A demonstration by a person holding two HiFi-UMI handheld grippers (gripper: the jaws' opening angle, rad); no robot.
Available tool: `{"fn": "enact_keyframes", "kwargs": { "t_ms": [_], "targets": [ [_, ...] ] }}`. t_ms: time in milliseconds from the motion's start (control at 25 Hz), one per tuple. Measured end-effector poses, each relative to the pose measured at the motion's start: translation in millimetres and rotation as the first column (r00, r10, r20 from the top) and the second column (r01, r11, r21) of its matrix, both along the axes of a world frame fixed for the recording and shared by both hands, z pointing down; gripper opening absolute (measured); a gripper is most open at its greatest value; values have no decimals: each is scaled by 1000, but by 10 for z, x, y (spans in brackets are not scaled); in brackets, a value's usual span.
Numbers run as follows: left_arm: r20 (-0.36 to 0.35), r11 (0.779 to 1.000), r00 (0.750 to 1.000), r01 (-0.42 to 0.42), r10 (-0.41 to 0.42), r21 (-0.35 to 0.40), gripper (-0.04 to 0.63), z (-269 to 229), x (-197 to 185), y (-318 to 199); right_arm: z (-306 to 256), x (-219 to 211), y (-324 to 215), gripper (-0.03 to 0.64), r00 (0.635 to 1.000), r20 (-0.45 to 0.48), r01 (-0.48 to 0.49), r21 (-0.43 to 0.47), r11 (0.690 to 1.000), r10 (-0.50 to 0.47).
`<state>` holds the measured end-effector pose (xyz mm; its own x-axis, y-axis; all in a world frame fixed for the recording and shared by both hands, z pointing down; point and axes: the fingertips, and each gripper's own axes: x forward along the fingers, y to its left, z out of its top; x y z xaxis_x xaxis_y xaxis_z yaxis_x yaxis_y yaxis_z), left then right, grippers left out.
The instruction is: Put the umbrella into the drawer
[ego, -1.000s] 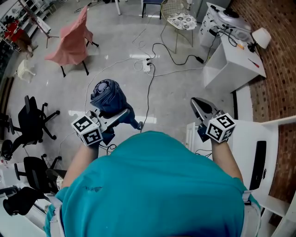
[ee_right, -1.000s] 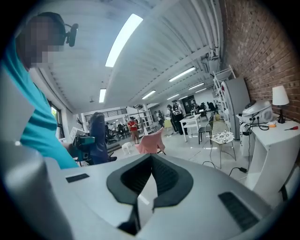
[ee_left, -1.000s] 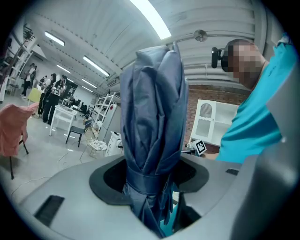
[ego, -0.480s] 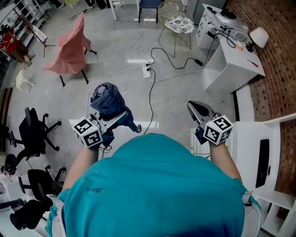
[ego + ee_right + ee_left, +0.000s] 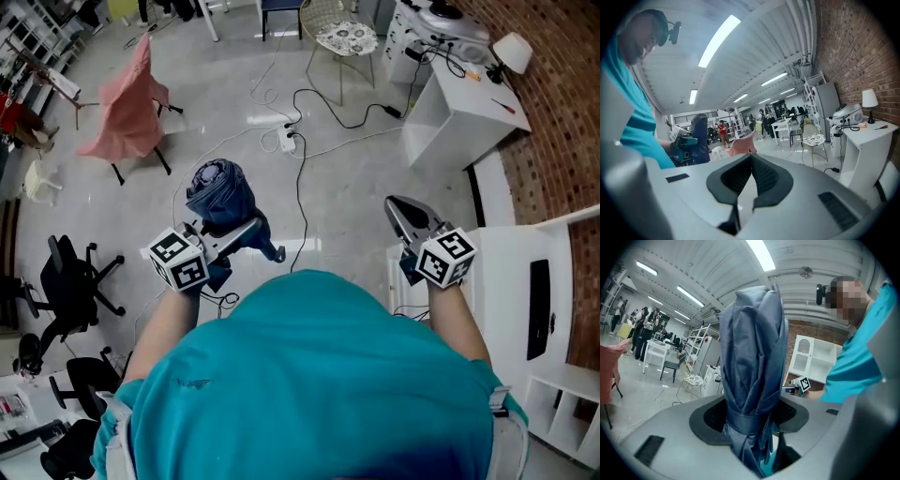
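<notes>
A folded dark blue umbrella [image 5: 220, 192] stands up between the jaws of my left gripper [image 5: 246, 230], which is shut on it just below its strap. The left gripper view shows the umbrella [image 5: 754, 362] upright and filling the middle, with the left gripper [image 5: 752, 427] clamped on its lower part. My right gripper [image 5: 405, 214] is held out at the right, shut with nothing in it. Its jaws meet in the right gripper view [image 5: 751, 157], where the umbrella [image 5: 700, 136] appears far to the left.
A white cabinet [image 5: 511, 281] stands right beside the right hand, against a brick wall [image 5: 553, 141]. A white desk [image 5: 459, 103] with a lamp is beyond it. Cables and a power strip [image 5: 286, 141] lie on the floor ahead; a pink-draped chair [image 5: 122, 108] and black office chairs [image 5: 66, 281] are at left.
The left gripper has shifted slightly with the umbrella still held. The right gripper has stayed about where it was. The head view has swung a little over the floor.
</notes>
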<state>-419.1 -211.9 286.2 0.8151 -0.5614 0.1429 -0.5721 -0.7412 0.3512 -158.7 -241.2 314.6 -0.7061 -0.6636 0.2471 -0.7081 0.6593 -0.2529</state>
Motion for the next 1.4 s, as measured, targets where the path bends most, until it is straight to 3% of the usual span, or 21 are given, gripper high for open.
{"fn": "enact_keyframes", "kwargs": {
  "t_ms": [160,320,440,520,680,880,1120,1400],
  "targets": [
    [49,995,994,-97,98,-23,256,115,493,-131,151,461,74,23,997,8,-79,-16,997,79],
    [102,976,971,-211,215,-44,256,221,1036,-259,296,934,239,23,984,8,-177,-43,983,177],
    [151,949,937,-310,316,-64,256,346,1567,-319,460,1368,432,23,966,5,-256,-65,964,257],
    [187,914,894,-396,406,-88,256,466,1994,-333,617,1692,630,23,944,11,-328,-91,940,331],
    [252,819,780,-558,573,-134,256,722,2897,-274,923,2313,1068,24,882,13,-465,-140,874,471],
    [317,700,634,-693,705,-173,255,1095,3984,-93,1284,3065,1491,23,804,5,-584,-184,791,595],
    [396,498,380,-829,836,-255,255,1742,5006,373,1810,3599,2202,23,685,3,-700,-276,659,729],
    [497,332,125,-874,859,-354,255,2622,5693,756,2450,3913,2845,23,567,2,-760,-383,524,824]
  ]
}}
